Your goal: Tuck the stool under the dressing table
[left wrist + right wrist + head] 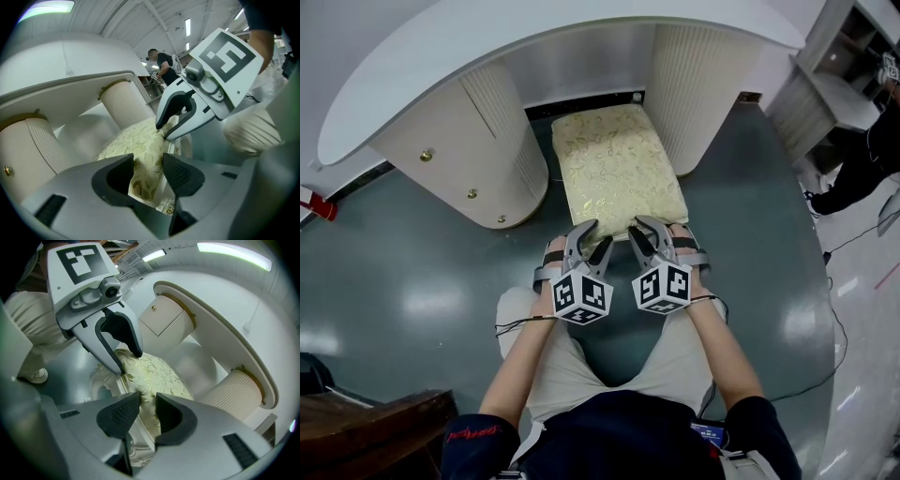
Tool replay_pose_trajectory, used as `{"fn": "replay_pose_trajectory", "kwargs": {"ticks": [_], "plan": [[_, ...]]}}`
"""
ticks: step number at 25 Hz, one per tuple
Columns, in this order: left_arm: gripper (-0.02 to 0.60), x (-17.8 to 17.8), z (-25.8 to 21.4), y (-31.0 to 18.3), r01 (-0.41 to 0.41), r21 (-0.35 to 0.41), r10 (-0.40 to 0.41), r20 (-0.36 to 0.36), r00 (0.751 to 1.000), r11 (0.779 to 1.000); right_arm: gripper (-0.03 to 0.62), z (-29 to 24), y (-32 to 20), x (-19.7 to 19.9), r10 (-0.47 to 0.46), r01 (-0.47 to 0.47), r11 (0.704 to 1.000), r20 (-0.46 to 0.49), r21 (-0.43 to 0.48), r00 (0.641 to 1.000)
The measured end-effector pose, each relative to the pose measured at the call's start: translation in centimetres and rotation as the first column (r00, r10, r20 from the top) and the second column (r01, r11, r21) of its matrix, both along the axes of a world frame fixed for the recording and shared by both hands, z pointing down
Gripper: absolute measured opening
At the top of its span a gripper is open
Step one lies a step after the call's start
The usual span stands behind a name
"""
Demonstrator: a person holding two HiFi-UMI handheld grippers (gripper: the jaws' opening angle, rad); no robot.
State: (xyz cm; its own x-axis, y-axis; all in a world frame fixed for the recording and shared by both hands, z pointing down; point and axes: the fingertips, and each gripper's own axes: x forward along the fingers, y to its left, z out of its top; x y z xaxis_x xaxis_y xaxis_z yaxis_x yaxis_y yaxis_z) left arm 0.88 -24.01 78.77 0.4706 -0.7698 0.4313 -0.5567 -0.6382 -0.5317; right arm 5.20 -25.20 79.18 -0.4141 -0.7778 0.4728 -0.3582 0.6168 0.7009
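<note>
Cream-gold floral-topped stool (619,164); sits partway under white dressing table (441,56), btwn its two ribbed pedestals (478,141); near end sticks out over grey floor (394,281). L gripper (592,236) at stool's near edge; jaws moderately apart, stool corner seen in gap, not clamped. R gripper (647,230) just beside it at same edge; jaws w/ narrow gap, nothing held.
</note>
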Motion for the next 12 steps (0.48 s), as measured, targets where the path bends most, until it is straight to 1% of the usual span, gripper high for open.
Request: {"fn": "replay_pose_trajectory", "kwargs": {"ticks": [12], "plan": [[0.193,-0.5,-0.2,-2.0,0.01,-0.001,-0.01,0.002,1.0,1.0,0.123,-0.2,-1.9,-0.5,0.026,-0.026,1.0,0.002,0.001,1.0]]}}
